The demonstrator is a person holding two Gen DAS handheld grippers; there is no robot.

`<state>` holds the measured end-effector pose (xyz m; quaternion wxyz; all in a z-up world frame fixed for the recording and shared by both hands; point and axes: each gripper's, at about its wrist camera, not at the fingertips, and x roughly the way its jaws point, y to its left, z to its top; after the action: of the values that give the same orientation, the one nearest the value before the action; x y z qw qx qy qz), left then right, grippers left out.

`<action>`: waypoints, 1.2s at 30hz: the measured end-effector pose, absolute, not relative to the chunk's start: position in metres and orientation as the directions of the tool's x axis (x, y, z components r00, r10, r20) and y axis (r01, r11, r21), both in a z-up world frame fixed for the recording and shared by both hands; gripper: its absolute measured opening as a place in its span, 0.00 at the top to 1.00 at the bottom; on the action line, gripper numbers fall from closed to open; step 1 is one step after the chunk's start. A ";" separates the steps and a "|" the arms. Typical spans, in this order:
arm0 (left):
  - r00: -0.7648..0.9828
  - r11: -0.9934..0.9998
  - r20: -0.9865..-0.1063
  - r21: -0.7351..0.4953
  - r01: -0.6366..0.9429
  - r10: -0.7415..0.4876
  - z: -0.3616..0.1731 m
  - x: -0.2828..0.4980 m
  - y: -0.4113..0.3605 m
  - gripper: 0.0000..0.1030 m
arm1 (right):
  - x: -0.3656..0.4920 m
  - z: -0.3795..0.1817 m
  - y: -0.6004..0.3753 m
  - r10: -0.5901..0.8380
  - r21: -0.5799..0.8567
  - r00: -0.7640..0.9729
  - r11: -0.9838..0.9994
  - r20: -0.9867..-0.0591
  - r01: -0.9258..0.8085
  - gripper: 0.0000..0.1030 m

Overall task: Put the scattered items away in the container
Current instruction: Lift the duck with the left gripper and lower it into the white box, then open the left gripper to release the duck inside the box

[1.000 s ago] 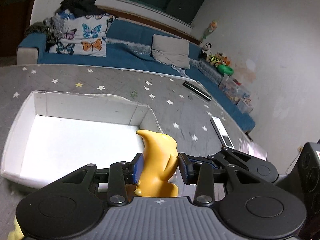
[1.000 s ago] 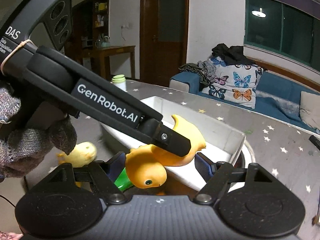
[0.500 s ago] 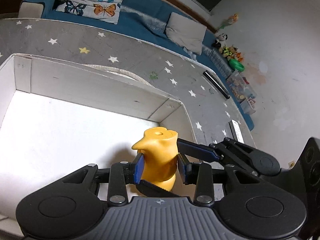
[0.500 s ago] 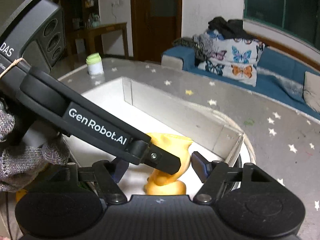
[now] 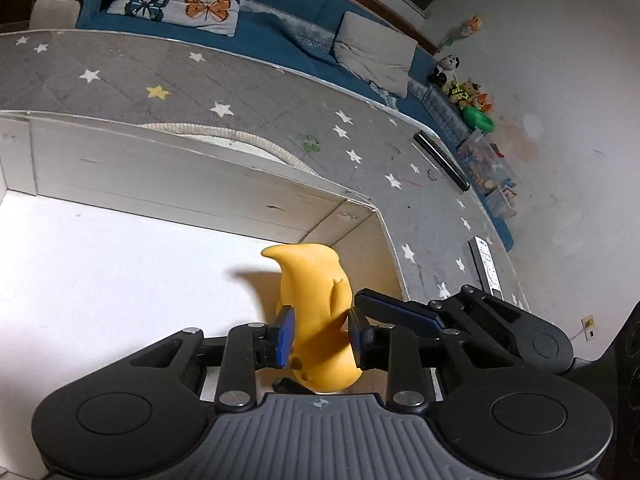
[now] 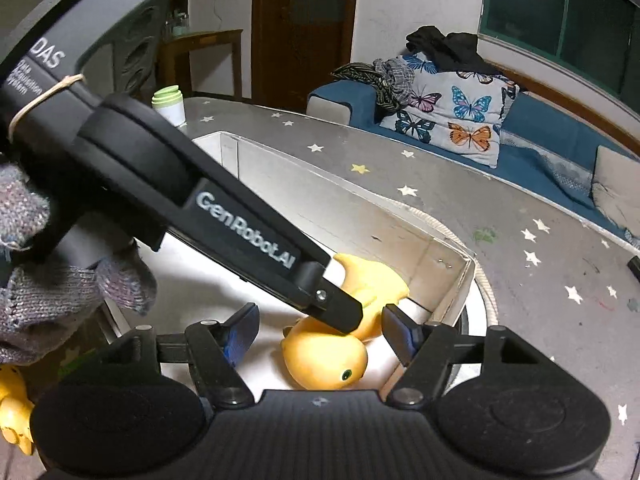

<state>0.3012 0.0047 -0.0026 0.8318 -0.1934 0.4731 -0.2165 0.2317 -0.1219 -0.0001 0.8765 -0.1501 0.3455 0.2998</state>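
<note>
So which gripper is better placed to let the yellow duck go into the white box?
Left. The left gripper is shut on the yellow duck, low inside the white box. The right gripper is open and empty.

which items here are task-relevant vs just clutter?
Job:
- yellow rubber duck, clamped in left gripper
- white box
- second yellow duck, outside the box

Clutter:
- green-lidded jar
- black remote
- butterfly pillow
</note>
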 end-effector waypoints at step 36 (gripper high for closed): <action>0.647 0.914 -0.650 -0.342 0.219 -0.398 0.034 0.158 0.007 0.68 | 0.103 0.009 -0.172 0.441 0.020 0.674 0.845 -0.593 -0.535 0.17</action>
<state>0.1579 0.0074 0.0335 0.8999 -0.1169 0.3835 -0.1714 0.1030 -0.1724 0.0092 0.9115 -0.0777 0.3024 0.2677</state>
